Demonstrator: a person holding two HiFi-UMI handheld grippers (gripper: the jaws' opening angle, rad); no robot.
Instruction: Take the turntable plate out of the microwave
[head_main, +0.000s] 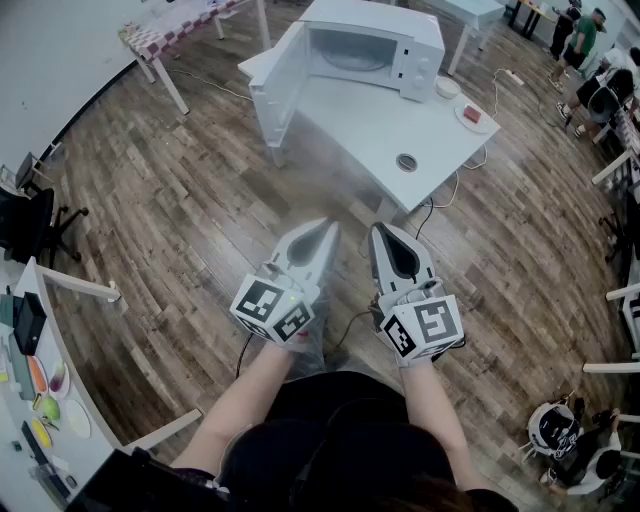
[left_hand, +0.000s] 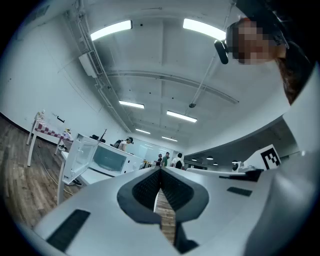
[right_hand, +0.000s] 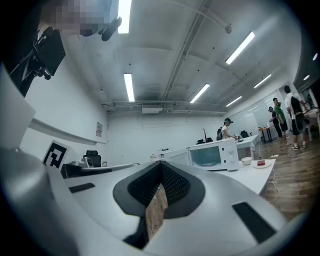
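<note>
The white microwave (head_main: 375, 45) stands on a white table (head_main: 380, 135) ahead of me, its door (head_main: 277, 85) swung open to the left. The glass turntable plate (head_main: 352, 60) shows faintly inside the cavity. Both grippers hang over the wood floor, well short of the table. The left gripper (head_main: 330, 226) is shut with nothing in it, and so is the right gripper (head_main: 379, 230) beside it. In the left gripper view the shut jaws (left_hand: 160, 170) point toward the microwave (left_hand: 107, 160). The right gripper view has its shut tips (right_hand: 161, 163) left of the microwave (right_hand: 215, 154).
On the table right of the microwave sit a small bowl (head_main: 447, 88), a plate with a red item (head_main: 473, 115) and a round dark-rimmed object (head_main: 406, 162). Cables trail on the floor by the table's right side. People stand at the far right (head_main: 580, 40). A cluttered desk (head_main: 40, 400) is at my left.
</note>
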